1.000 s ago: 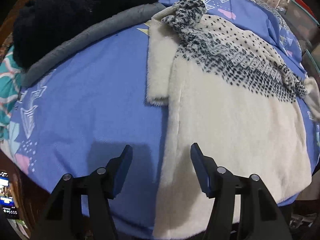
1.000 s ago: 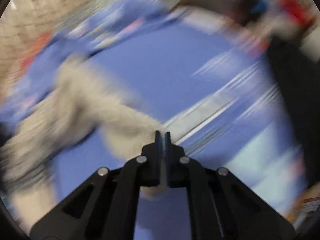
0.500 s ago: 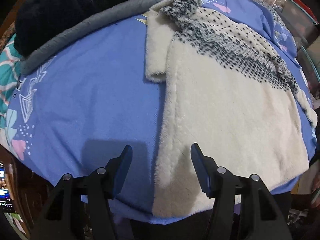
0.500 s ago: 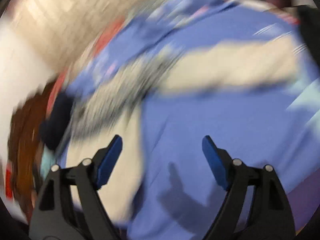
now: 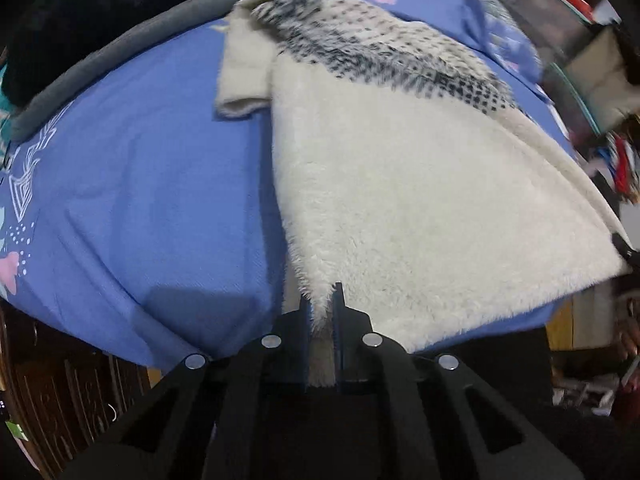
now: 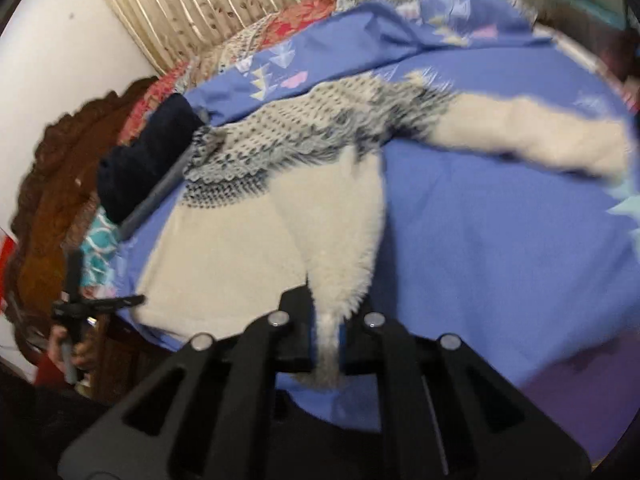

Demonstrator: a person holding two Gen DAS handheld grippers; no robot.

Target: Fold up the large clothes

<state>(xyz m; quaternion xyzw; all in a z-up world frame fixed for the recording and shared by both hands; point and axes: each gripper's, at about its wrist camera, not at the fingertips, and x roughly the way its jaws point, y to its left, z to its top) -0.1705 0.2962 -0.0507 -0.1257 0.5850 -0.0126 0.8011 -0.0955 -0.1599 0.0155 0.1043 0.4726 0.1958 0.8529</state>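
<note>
both tools clenched on the hem corners of the fluffy white sweater [image 5: 420, 184], left gripper [image 5: 322, 312] and right gripper [image 6: 325, 320] begin the fold, garment spread ahead on the blue bedsheet [image 5: 140, 184]; next, likely lifting hem toward collar.

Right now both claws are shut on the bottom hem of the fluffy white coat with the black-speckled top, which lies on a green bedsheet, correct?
Not quite: the bedsheet is blue, not green, as the left wrist view shows. The rest holds: the left claw and the right claw are each shut on the hem of the fluffy white coat with the black-speckled top.
</note>
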